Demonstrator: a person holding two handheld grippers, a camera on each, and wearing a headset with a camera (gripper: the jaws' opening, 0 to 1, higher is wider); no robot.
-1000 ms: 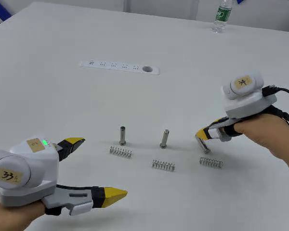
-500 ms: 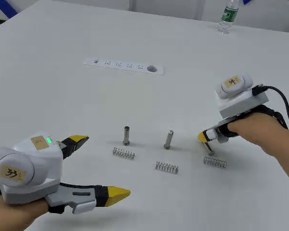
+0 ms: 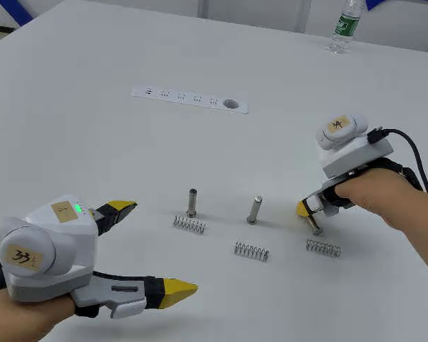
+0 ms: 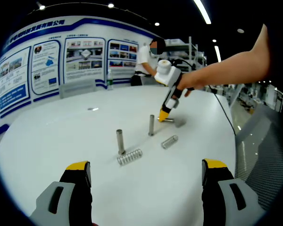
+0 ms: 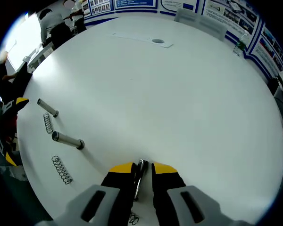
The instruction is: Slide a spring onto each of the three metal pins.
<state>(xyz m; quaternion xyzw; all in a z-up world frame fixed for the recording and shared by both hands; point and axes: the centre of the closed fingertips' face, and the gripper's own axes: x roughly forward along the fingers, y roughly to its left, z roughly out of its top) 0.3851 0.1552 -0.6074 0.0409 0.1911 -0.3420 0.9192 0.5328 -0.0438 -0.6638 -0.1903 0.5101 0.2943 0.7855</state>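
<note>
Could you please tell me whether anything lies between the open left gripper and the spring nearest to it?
Nothing visible does. Only bare table lies between the left gripper and the leftmost spring. The leftmost pin stands upright just beyond that spring, not in front of it.

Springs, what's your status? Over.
Left gripper open. Right gripper shut on pin. Three springs loose, none fitted. Nothing blocking.

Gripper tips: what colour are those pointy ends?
Yellow, with black just behind. The fingertips show best in the left gripper view.
</note>
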